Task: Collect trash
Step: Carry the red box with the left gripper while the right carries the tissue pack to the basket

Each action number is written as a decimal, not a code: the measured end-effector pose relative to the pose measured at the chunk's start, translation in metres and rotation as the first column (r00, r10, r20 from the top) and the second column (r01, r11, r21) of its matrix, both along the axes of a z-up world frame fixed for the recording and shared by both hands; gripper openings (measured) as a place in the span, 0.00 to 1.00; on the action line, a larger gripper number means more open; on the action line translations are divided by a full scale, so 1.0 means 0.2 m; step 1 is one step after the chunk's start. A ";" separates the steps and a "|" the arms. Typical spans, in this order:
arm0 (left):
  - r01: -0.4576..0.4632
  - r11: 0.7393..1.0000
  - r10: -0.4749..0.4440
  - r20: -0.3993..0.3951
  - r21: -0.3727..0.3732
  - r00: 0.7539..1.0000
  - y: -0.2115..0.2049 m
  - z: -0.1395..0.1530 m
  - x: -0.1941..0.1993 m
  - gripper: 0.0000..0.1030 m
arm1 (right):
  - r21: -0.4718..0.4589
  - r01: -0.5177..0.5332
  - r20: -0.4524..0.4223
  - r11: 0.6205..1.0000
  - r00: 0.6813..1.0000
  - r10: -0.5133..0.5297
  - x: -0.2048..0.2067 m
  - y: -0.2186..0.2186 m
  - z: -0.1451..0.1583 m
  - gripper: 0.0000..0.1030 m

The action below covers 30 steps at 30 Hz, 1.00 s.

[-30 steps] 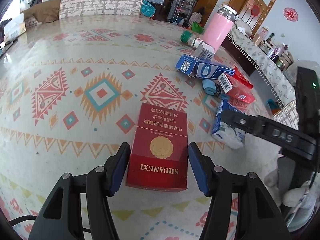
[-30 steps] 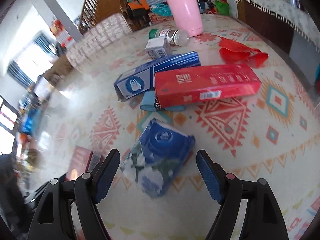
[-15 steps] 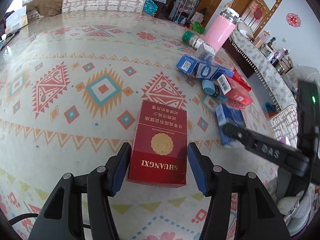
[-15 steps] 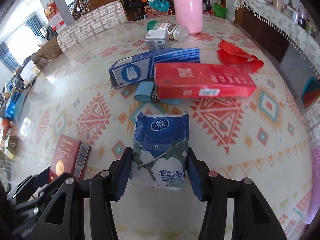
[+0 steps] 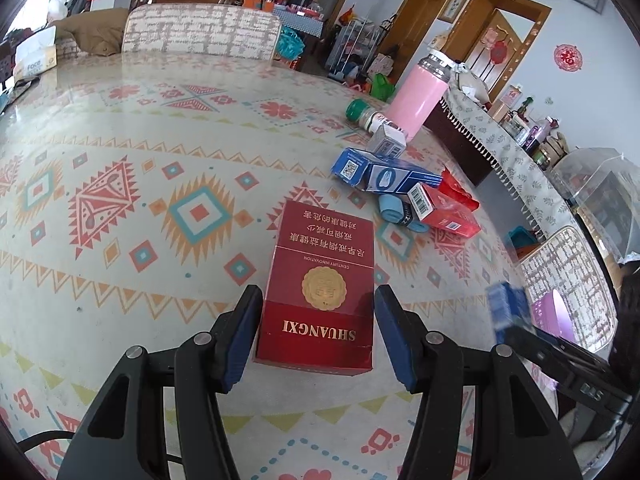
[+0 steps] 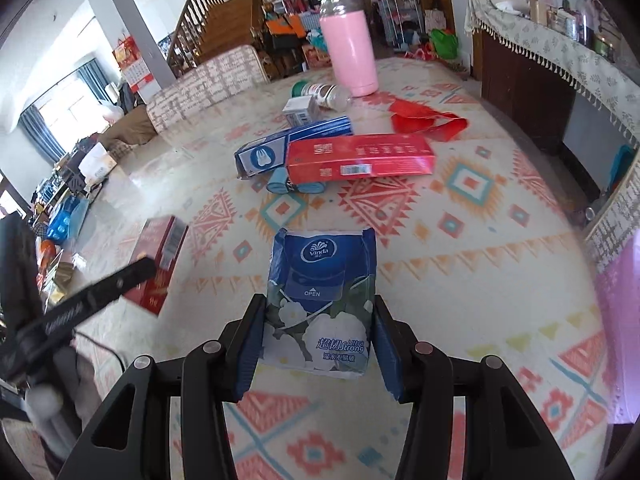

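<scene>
A red SHUANGXI box [image 5: 320, 280] lies on the patterned tablecloth [image 5: 120, 200] between the blue pads of my left gripper [image 5: 316, 324]. Both pads touch its sides, so the gripper is shut on it. The right wrist view shows the same red box [image 6: 160, 248] at the left, blurred. A blue Vinda tissue pack [image 6: 320, 300] is pinched between the pads of my right gripper [image 6: 318, 340], which is shut on it just above the cloth. In the left wrist view that tissue pack [image 5: 504, 308] is a blue blur at the lower right.
Further back lie a long red carton [image 6: 360, 156], a blue box [image 6: 280, 148], a light blue roll [image 6: 280, 182], a red plastic bag [image 6: 424, 120], a small white box [image 6: 300, 110] and a green-capped bottle [image 6: 324, 94]. A pink flask [image 6: 352, 52] stands behind them. Chair backs line the table's edges.
My right gripper closed on the tissue pack, lifted it and carried it away from the pile of boxes. The left gripper kept the red box between its pads and tilted slightly.
</scene>
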<state>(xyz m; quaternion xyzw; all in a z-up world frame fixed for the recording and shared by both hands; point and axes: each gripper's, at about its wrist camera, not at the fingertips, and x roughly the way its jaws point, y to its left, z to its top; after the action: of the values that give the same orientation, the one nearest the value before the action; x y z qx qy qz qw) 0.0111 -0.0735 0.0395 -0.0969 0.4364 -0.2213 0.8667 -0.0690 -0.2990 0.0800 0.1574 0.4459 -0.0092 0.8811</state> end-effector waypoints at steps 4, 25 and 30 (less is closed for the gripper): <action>-0.002 1.000 0.002 -0.003 -0.003 1.000 0.00 -0.01 0.00 0.55 | 0.024 0.006 0.029 1.000 1.000 -0.007 -0.15 -0.08 0.03 0.53; 0.025 0.995 -0.040 0.159 0.096 0.986 -0.21 0.19 -0.39 0.55 | 0.107 0.123 0.184 0.987 0.973 -0.141 -0.90 -0.56 0.07 0.53; 0.109 0.989 -0.127 0.193 0.104 0.973 -0.37 0.27 -0.56 0.56 | 0.119 0.125 0.212 0.985 0.966 -0.148 -0.97 -0.62 0.07 0.53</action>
<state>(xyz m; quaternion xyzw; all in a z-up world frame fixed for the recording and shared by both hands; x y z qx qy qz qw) -0.1007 -0.1479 0.0940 -0.0080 0.3625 -0.2606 0.8948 -0.2634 -0.4236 0.0931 0.2338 0.3337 -0.0292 0.9128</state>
